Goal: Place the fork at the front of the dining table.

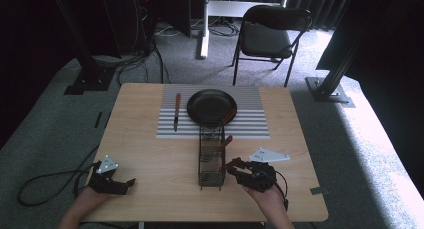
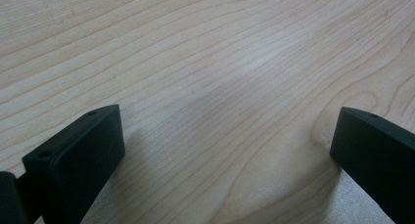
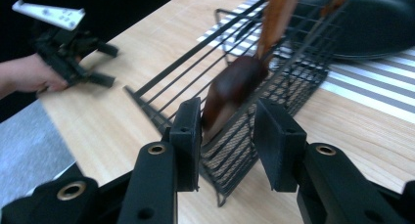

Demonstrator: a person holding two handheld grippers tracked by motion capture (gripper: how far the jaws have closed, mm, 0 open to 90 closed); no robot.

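A pale wooden worktop (image 1: pixel 150 154) is seen from above, with a grey striped mat (image 1: pixel 250 124) laid across its far half. A black pan (image 1: pixel 210 106) rests on the mat, and a knife (image 1: pixel 176 111) with a brown handle lies on the mat just to the left of the pan. A black wire basket (image 1: pixel 210 161) stands near the middle of the worktop, its far end reaching the mat's near edge. 2 brown-handled utensils (image 1: pixel 225 144) lean out of the basket toward the pan.

The left gripper (image 1: pixel 127 184) is held low over the near left corner of the worktop, well apart from the basket. In the left gripper view its jaws are spread wide over bare wood, with nothing between them.

The right gripper (image 1: pixel 231 166) is held just beside the basket's near right side. In the right gripper view its jaws are parted, and the dark rounded end of 1 utensil (image 3: pixel 230 87) is seen between them, over the basket's wire edge (image 3: pixel 235 160). Contact between the jaws and the utensil cannot be told, as that part is blurred.
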